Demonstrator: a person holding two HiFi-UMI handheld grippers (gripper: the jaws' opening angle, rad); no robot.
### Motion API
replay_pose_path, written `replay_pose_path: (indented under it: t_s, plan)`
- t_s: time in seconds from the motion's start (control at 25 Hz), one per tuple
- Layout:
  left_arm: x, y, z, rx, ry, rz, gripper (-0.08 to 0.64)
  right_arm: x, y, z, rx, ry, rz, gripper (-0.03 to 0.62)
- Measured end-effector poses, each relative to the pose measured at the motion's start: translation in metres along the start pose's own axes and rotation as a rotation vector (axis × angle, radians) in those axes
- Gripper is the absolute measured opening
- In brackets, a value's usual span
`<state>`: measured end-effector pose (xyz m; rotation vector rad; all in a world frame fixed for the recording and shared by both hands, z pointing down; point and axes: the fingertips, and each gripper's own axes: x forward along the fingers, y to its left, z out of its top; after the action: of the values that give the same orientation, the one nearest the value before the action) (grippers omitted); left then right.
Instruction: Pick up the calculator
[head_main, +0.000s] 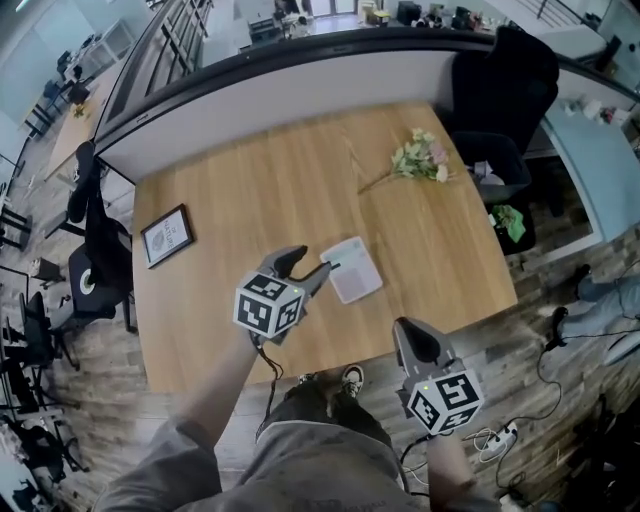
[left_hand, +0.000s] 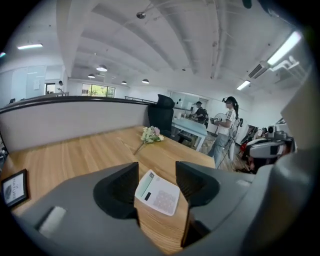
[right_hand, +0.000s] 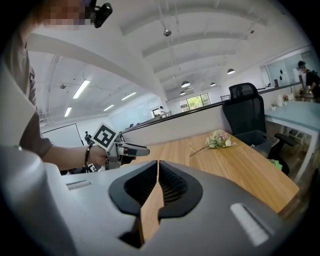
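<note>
We hold the right claw low and back, off the near edge of the wooden table. Its jaws are pressed together with nothing between them, so it plays no part at present. The left claw is forward over the tabletop with its jaws spread wide and nothing caught in the gap. Through that gap we look down on the calculator, a pale, flat one lying face up on the wood just ahead of the tips and slightly to their right. From the head view one jaw tip sits right at the calculator's near corner, though we cannot tell whether it touches. Farther ahead of the left claw, and well apart from it, a small bunch of flowers lies on the table. Off to the claw's left a dark picture frame rests flat near the table's edge. Beyond both runs a curved partition wall, with a black office chair past the far right corner. As we judge it, only the approach is done, since the claw is lined up but the calculator is not yet gripped or lifted. We think the jaws must come down around its thin edges, close firmly, and then raise it, and so flat a body may slide rather than seat.
</note>
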<state>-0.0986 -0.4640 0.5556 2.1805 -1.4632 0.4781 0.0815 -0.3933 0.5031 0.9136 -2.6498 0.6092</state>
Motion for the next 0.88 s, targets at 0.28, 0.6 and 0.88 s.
replay_pose_path:
  t_s: [0.28,0.6,0.88]
  plan:
    - [0.044,0.031,-0.046,-0.071,0.085,-0.018,0.233,0.025,-0.011,-0.025,0.029,0.068,-0.031,0.02]
    - [0.087,0.052,-0.084,-0.141,0.16,-0.05,0.233,0.055,-0.022,-0.047,0.063,0.114,-0.071,0.02]
    - [0.115,0.06,-0.115,-0.228,0.207,-0.089,0.233,0.082,-0.032,-0.062,0.072,0.132,-0.098,0.02]
